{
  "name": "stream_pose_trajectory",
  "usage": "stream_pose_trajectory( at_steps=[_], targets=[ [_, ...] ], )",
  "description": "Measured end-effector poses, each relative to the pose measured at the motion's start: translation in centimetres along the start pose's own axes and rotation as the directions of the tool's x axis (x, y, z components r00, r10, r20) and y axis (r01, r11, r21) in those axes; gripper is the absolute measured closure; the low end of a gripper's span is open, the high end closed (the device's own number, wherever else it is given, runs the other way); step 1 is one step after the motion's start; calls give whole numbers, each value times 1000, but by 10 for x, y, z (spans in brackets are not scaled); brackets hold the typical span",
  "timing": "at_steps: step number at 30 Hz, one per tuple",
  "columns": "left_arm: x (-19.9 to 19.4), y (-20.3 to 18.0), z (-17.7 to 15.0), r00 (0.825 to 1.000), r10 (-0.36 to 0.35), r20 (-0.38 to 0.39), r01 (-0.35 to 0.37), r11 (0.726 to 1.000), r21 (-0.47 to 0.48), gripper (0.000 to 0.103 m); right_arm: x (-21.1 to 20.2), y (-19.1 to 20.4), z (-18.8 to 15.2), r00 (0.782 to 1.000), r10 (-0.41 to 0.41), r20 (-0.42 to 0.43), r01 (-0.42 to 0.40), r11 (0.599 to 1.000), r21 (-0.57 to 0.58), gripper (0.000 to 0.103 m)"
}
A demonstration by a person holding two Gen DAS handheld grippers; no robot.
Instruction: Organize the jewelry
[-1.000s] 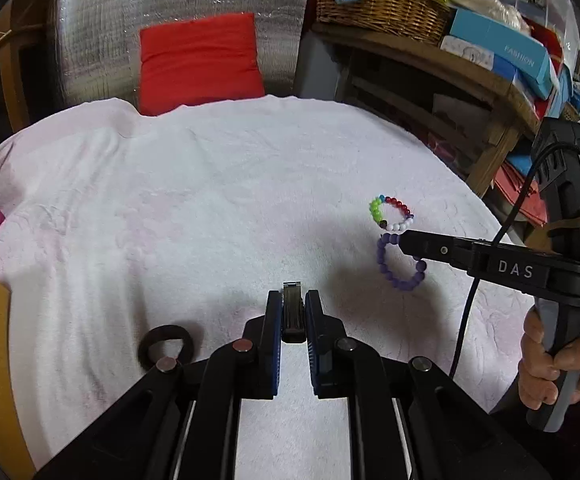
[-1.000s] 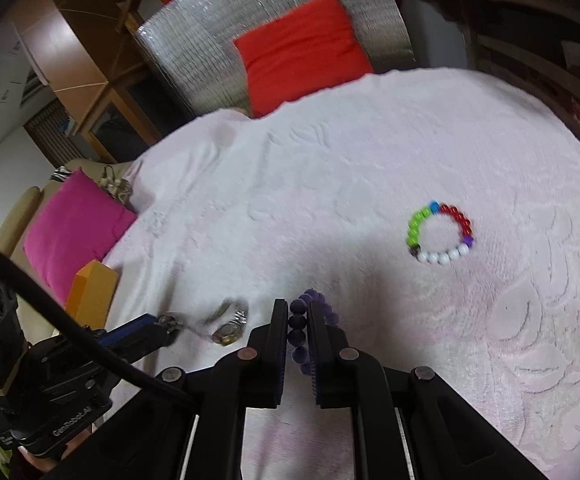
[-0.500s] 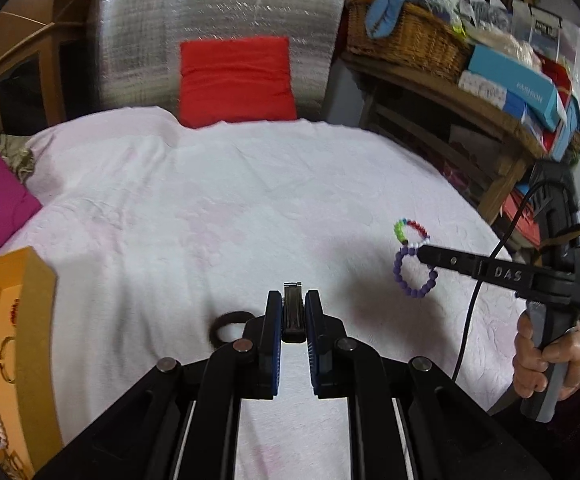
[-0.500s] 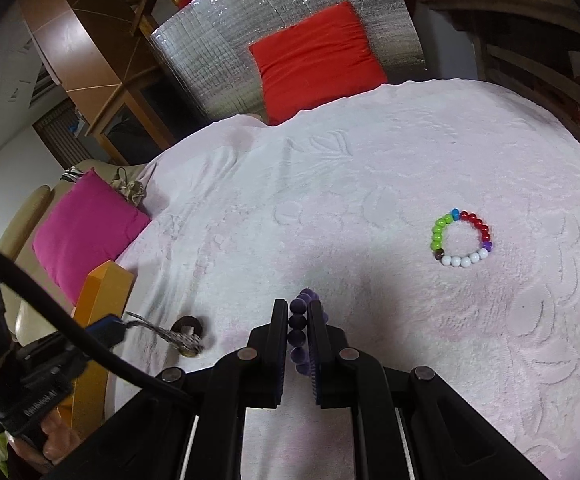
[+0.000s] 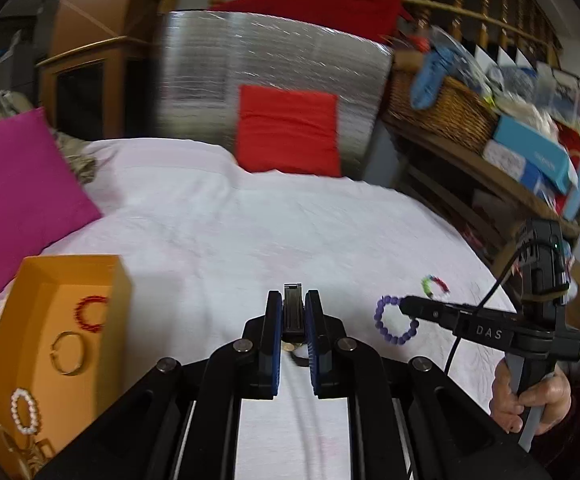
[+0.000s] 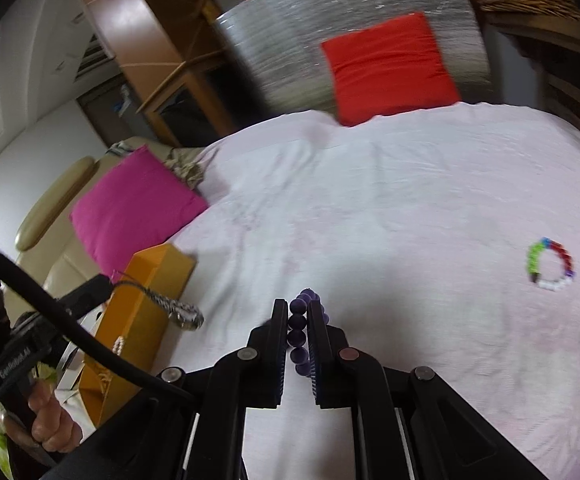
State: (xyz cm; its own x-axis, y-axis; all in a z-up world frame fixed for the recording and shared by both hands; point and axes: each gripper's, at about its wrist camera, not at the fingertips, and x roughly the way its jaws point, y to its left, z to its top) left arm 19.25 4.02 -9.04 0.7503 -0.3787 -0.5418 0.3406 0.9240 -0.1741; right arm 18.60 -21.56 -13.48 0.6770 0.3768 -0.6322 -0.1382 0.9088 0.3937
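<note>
My left tongs (image 5: 293, 316) are clamped narrow on a wristwatch (image 6: 182, 312), which dangles from them just beside the open orange box (image 5: 120, 280). My right tongs (image 6: 298, 334) pinch a purple bead bracelet (image 5: 393, 320), lifted above the bed (image 5: 230, 220); their housing reads "DAS" (image 5: 488, 332). The left unit's housing reads "GenRobot.AI" (image 6: 14, 362). In the box lie a red bead bracelet (image 5: 90, 314), a gold bangle (image 5: 68, 352) and a pearl bracelet (image 5: 24, 410). A multicoloured bead bracelet (image 6: 551, 264) rests on the bedspread, well apart from the box. Other lettering is too blurred to read.
</note>
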Motion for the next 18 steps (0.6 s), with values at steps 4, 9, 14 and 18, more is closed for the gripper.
stream_pose_trajectory(
  at_steps=[4, 9, 14, 18],
  targets=[
    [-21, 39, -2, 998, 49, 48, -46, 998, -52, 92, 17, 34, 6, 998, 53, -21, -53, 998, -21, 92],
    [-56, 93, -11, 986, 122, 115, -109, 987, -115, 101, 49, 99, 18, 990, 128, -56, -133, 988, -78, 92],
    [-80, 157, -30, 972, 202, 117, -172, 958, -229, 101, 83, 173, 20, 978, 180, -107, -197, 965, -172, 92],
    [-89, 189, -44, 966, 240, 100, -202, 935, -291, 101, 109, 215, 16, 964, 220, -152, -247, 949, -194, 92]
  ],
)
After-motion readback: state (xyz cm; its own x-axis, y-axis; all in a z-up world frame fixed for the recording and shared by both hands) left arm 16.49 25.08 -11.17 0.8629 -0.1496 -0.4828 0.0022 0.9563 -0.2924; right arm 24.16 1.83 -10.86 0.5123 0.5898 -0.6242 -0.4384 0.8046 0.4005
